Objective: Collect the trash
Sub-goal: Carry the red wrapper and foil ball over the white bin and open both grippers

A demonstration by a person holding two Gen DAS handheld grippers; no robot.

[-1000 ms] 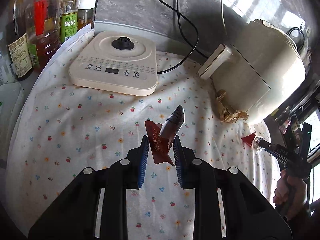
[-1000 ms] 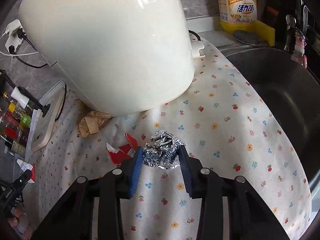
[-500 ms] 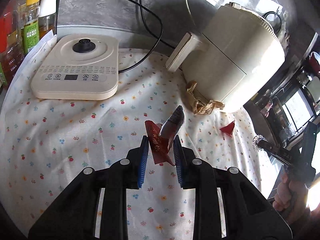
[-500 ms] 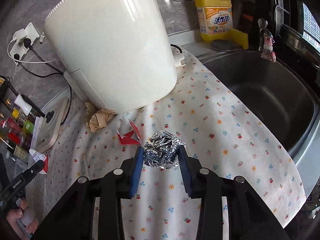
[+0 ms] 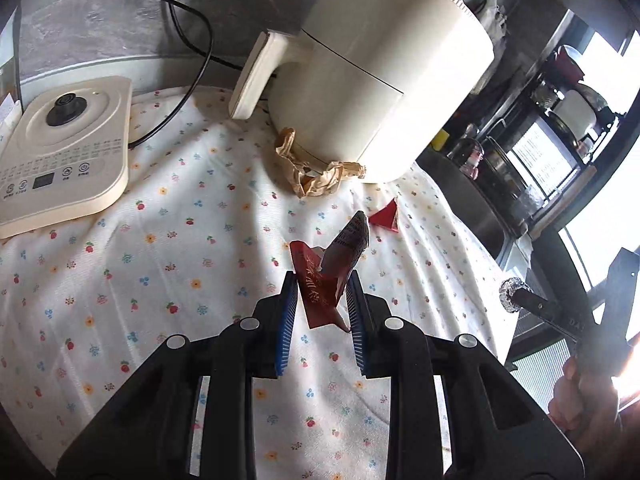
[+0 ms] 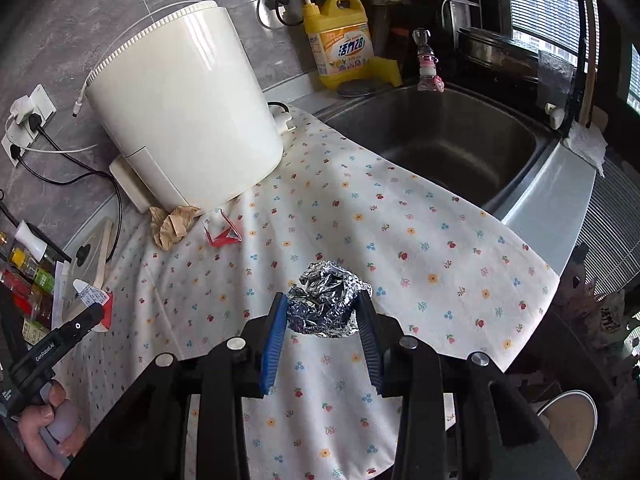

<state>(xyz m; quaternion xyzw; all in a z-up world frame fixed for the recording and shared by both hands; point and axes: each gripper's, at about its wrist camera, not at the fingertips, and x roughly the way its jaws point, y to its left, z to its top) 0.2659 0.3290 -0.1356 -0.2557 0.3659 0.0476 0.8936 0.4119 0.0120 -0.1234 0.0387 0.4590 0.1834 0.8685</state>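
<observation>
My left gripper (image 5: pixel 321 286) is shut on a dark red snack wrapper (image 5: pixel 326 284) and holds it above the flowered cloth (image 5: pixel 160 248). My right gripper (image 6: pixel 322 312) is shut on a crumpled foil ball (image 6: pixel 326 306), held above the cloth's front part. The foil ball also shows in the left wrist view (image 5: pixel 509 294) at the far right. On the cloth lie a small red wrapper scrap (image 5: pixel 386 219) (image 6: pixel 222 234) and a crumpled brown paper (image 5: pixel 316 176) (image 6: pixel 174 224) against the white appliance (image 5: pixel 380 76) (image 6: pixel 188 108).
A flat white cooker base (image 5: pixel 60 152) sits at the left with black cables behind. A steel sink (image 6: pixel 448 144) lies right of the cloth, a yellow detergent bottle (image 6: pixel 340 40) behind it. Sauce bottles (image 6: pixel 28 280) stand at the far left.
Both grippers have drawn back and up from the counter with their trash held. The left view has swung right toward the white appliance; the right view now takes in the sink.
</observation>
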